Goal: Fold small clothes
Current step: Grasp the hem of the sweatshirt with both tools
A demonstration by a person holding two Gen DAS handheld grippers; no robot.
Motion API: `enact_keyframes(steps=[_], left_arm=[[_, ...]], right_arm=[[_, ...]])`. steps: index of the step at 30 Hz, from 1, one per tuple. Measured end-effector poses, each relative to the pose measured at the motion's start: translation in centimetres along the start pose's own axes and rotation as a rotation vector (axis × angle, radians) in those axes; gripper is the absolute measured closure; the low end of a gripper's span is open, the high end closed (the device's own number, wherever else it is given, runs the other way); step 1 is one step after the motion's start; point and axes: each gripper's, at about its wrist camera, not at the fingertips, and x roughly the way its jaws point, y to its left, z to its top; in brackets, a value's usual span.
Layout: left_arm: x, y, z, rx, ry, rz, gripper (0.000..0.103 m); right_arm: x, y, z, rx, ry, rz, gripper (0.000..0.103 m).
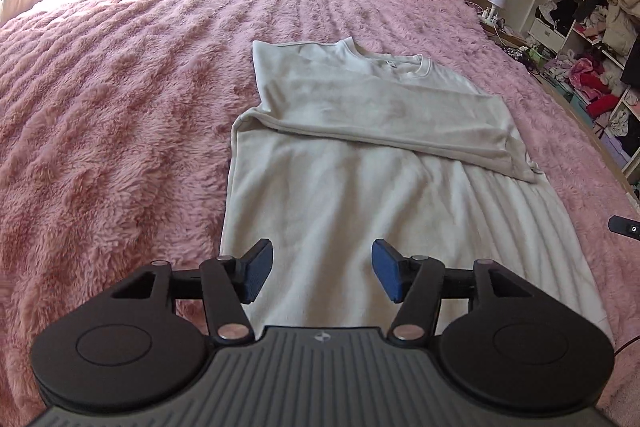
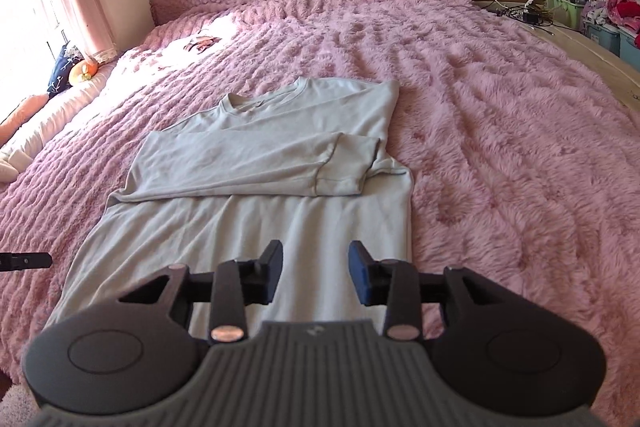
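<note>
Tongs L (image 1: 322,277) & R (image 2: 316,275) agape above shirt (image 1: 360,195)

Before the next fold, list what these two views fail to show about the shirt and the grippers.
- Shirt bottom hem: hidden behind the left gripper body in the left wrist view, and behind the right gripper body in the right wrist view.
- Neck label: too small to read.
- Layers under the folded-over sleeves: covered by the cloth itself.
- Whether either gripper touches the shirt: cannot tell.
</note>
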Motion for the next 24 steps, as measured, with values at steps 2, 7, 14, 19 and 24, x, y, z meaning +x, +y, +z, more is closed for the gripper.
enact_keyframes(steps=[2,7,14,19,24], left_arm=[[-0.8,0.5,-1.4,-0.024,0.017,0.006,0.036],[-2.5,2.5,-4.7,-0.112,0.049,0.035,0.036],[-2.5,5.3,-7.7,-0.237,0.115,0.044,0.036],[-1.7,6.3,-8.8,-0.293,0.141,0.035,0.037],[-1.1,6.2,-8.7,-0.292,0.151,0.019,0.037]], right_arm=[[-1.4,0.3,-1.2,-0.014,0.012,-0.006,0.069],[-4.2,0.6,-4.3,-0.063,0.050,-0.030,0.061],[-5.5,-0.9,-8.1,-0.051,0.132,-0.070,0.058],[-5.4,-1.9,-10.4,-0.022,0.178,-0.087,0.057],[-4.6,-2.4,-11.2,0.006,0.203,-0.086,0.057]])
